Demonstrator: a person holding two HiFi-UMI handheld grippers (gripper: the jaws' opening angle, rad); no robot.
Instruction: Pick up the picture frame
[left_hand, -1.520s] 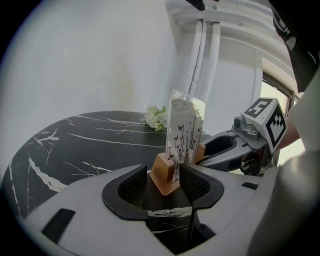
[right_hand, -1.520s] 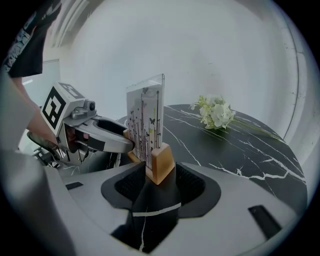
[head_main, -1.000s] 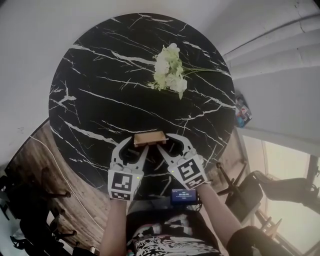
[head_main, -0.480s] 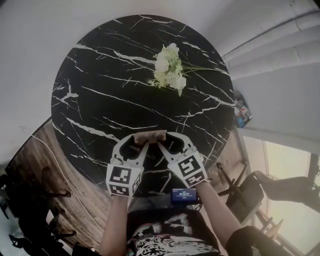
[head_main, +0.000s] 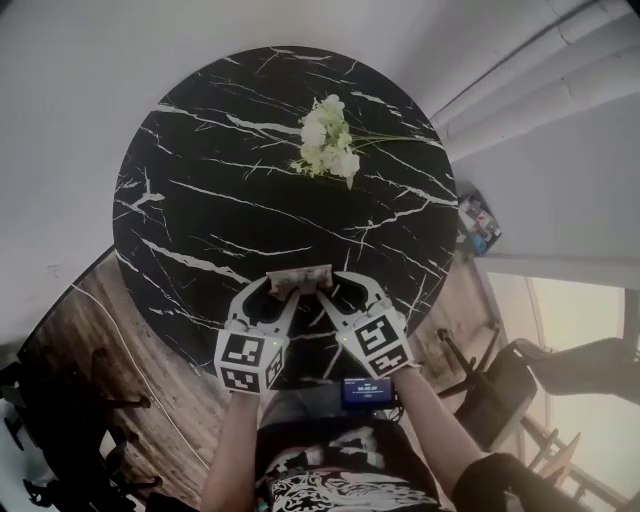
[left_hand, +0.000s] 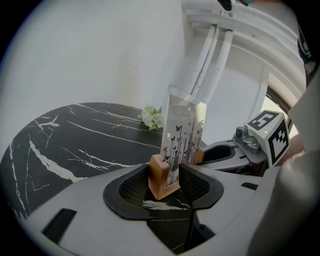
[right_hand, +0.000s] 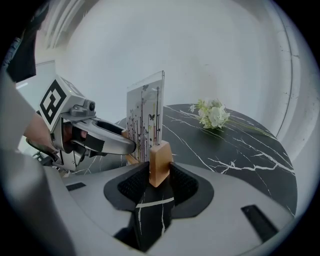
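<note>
Your left gripper (head_main: 279, 289) and right gripper (head_main: 329, 285) each clamp a tan wooden end block of the picture frame (head_main: 300, 280), holding it upright between them at the near edge of the bench (head_main: 200, 220). Its clear panel is printed with butterflies and thin stems. Well beyond it, a bunch of white flowers (head_main: 327, 150) lies on the round, white-veined black marble.

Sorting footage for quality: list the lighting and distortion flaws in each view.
Head view: dim and hazy, bright glare at lower right. Left gripper view: dark corners, strong fisheye bending, picture frame sharp. Right gripper view: dark vignette, wall washed out, flowers slightly soft.
</note>
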